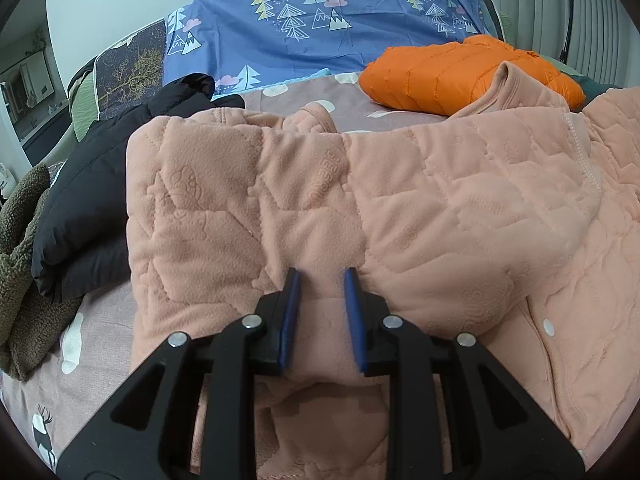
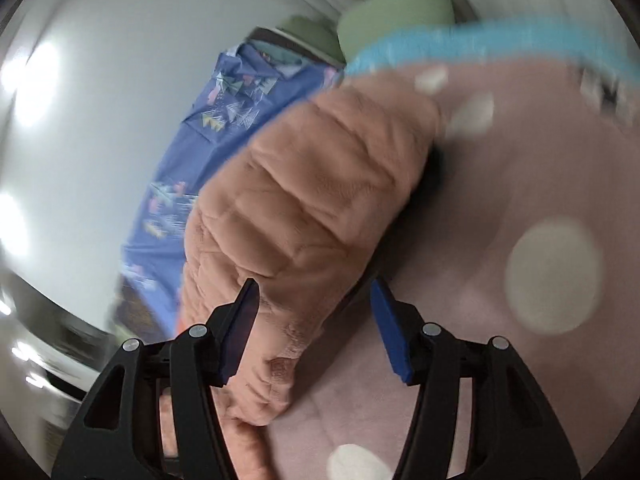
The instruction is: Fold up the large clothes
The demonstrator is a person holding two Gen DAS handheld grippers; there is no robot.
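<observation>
A large peach quilted fleece garment (image 1: 360, 208) lies across the bed, its left side folded over and a snap-button edge at the lower right. My left gripper (image 1: 322, 276) is narrowly closed, pinching a raised fold of this fleece between its blue pads. In the blurred, tilted right wrist view, a long part of the same garment (image 2: 304, 216) hangs or lies between the fingers. My right gripper (image 2: 314, 286) is open, and the fabric lies in the gap without being clamped.
An orange puffer jacket (image 1: 460, 76) lies folded behind the garment. A black jacket (image 1: 92, 184) and a brown fleece (image 1: 20, 248) lie at the left. A blue tree-print cover (image 1: 304, 28) is at the back. The pink bedsheet (image 2: 520, 208) has white spots.
</observation>
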